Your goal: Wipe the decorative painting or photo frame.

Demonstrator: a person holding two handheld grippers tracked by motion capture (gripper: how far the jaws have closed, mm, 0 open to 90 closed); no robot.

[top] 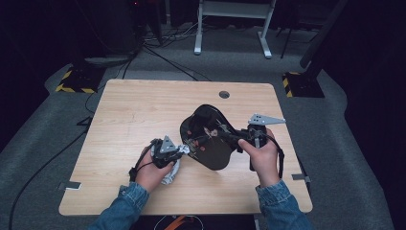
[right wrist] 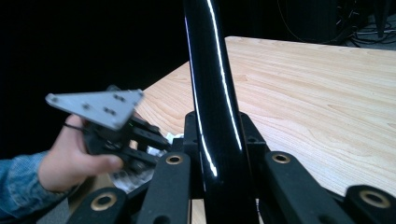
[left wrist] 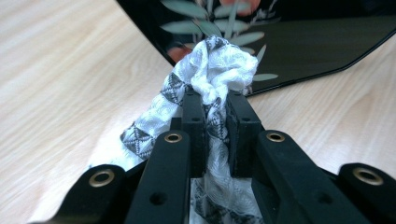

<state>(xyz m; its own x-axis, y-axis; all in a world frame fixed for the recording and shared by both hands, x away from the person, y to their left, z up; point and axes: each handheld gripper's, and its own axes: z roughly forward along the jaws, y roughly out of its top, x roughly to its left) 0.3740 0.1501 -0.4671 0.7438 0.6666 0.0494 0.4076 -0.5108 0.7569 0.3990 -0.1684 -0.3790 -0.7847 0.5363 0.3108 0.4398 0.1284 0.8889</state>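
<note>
left gripper [top: 184, 150] is clamped tight on a bunched white cloth with grey diamond print [left wrist: 212, 70], and we have the wad right at the near edge of the black plate [top: 210, 139]; in the left gripper view the cloth tip touches or nearly touches the glossy face with the leaf pattern. right gripper [top: 239, 139] is pinched on the plate rim, jaws narrow around the thin edge, holding the plate tilted up off the wooden table [top: 143, 110] near its middle. right gripper view has the plate edge-on [right wrist: 210, 93] between our jaws. we read this as wiping the plate with the cloth. to do it well we should keep the right grip firm and still, since a glossy rim can slip or twist under sideways push. press the cloth wad flat on the face, not just the tip, and sweep across toward the held side so the push goes into the grip. light pressure, overlapping strokes, and keep the hard jaw tips off the glaze.
</note>
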